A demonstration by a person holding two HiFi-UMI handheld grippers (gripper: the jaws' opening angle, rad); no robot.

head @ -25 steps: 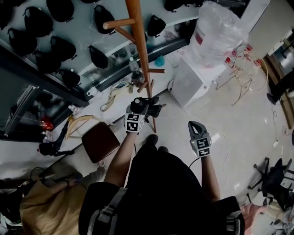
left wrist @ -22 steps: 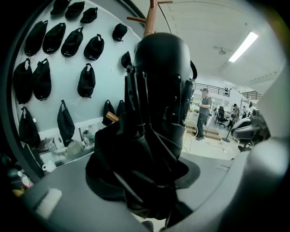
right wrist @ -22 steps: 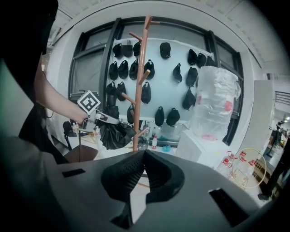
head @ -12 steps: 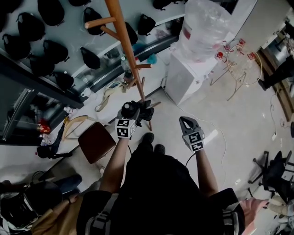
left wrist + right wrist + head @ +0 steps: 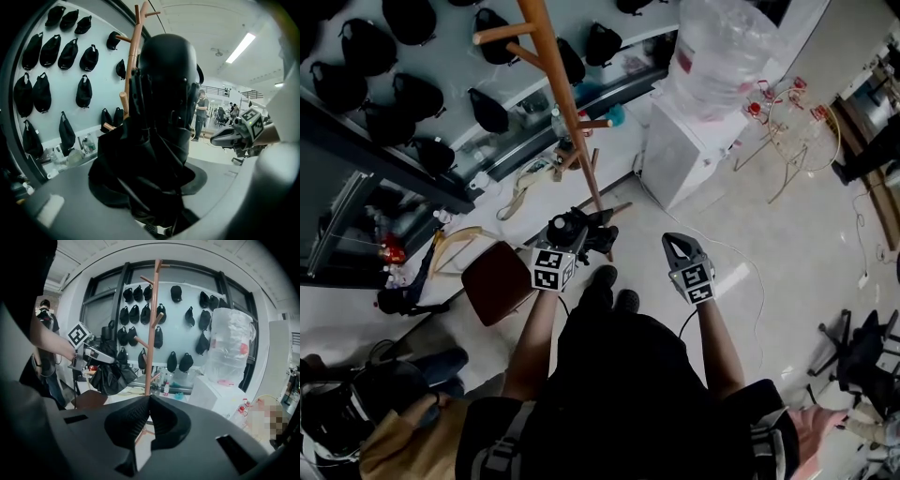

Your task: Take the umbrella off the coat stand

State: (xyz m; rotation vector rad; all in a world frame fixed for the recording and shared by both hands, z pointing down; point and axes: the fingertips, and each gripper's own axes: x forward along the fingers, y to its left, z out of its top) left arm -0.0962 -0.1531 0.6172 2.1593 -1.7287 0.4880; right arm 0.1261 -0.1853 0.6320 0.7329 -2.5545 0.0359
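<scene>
The left gripper (image 5: 581,232) has its jaws clamped on the folded black umbrella (image 5: 159,140), held in the air near the coat stand (image 5: 572,122), off its pegs. The right gripper (image 5: 673,247) has its jaws together, empty. The umbrella seems light, with soft, slippery cloth, so it is better to grip its stiff core.

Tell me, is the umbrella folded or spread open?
Folded. The umbrella hangs as a bunched, creased black bundle in the left tool, with no canopy stretched out.
</scene>
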